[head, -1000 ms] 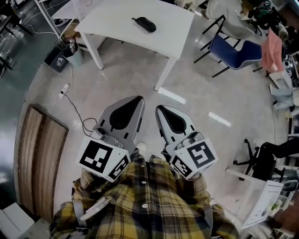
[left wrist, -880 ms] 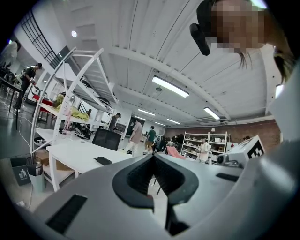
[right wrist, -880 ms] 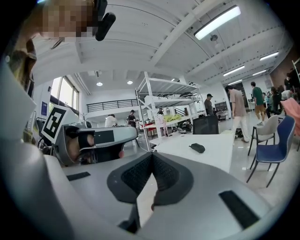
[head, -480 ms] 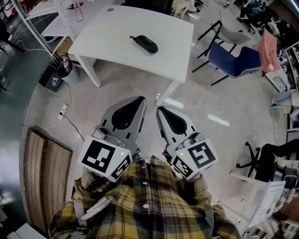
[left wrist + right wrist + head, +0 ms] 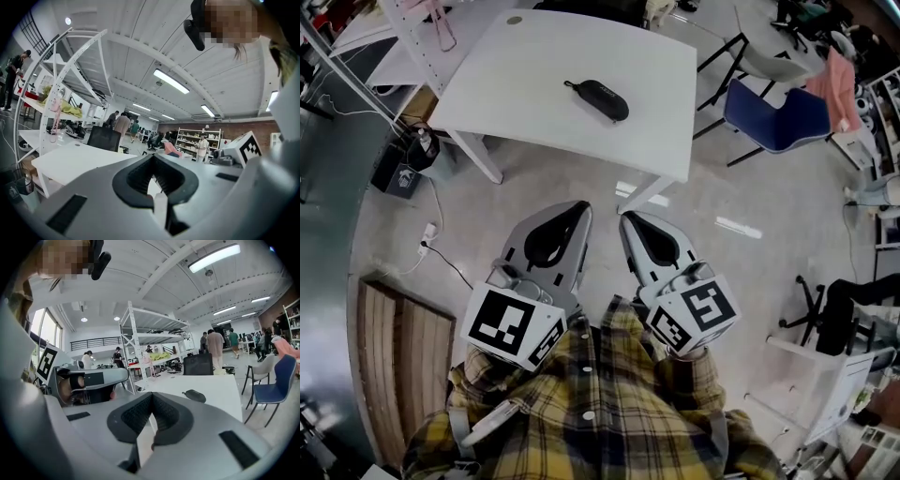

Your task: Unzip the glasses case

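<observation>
Two hand-held grippers are held side by side above the pale floor [image 5: 769,197], just in front of the person's plaid shirt [image 5: 591,412], and both point toward a white table [image 5: 534,66] ahead. The left hand-held gripper [image 5: 579,210] has its jaws pressed together with nothing between them; in the left gripper view the dark pads meet at the tip. The right hand-held gripper [image 5: 627,221] is likewise closed and empty. The glasses case [image 5: 597,98], a dark oblong, lies flat near the middle of the table, well apart from both grippers. In the right gripper view it shows beyond the closed jaws, a little to the right. A blue chair [image 5: 778,112] stands to the right of the table, and a white metal rack [image 5: 412,28] stands at its left end.
</observation>
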A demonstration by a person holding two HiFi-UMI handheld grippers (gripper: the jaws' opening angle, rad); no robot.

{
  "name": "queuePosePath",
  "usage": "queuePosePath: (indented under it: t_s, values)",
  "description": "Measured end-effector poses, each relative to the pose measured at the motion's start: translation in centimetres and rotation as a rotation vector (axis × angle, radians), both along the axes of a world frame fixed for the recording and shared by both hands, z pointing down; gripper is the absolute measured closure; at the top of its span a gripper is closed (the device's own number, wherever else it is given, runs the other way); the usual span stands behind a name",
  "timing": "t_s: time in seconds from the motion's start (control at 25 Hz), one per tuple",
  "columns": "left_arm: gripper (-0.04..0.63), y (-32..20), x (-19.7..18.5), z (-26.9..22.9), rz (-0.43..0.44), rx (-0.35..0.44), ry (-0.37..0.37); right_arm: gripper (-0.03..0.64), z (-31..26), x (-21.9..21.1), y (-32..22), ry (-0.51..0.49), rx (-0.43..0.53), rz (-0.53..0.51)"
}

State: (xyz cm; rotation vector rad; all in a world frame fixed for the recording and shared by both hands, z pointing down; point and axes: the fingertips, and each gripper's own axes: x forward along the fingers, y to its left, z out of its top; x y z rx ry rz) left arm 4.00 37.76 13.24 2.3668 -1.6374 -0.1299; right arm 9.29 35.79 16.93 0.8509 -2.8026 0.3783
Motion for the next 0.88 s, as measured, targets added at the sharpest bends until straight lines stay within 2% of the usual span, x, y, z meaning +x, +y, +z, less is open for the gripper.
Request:
queuePosePath:
  t_s: [0.4, 0.6, 0.88]
  values:
    - [0.589, -8.1, -4.3, 1.8, -0.012, -0.023, -0.013, 0.618, 2.0, -3.6, -8.8, 0.020, -0.027, 0.016]
    - [0.589, -14.3, -6.3, 1.5, -0.024, -0.027, -0.026, 0.618, 2.2, -5.7, -15.1, 0.030, -0.039, 0.002]
    - [0.589, -24.4, -8.6, 0.9, -0.028, -0.035, -0.007, 0.618, 1.4, -7.8, -25.1, 0.039, -0.038, -0.007]
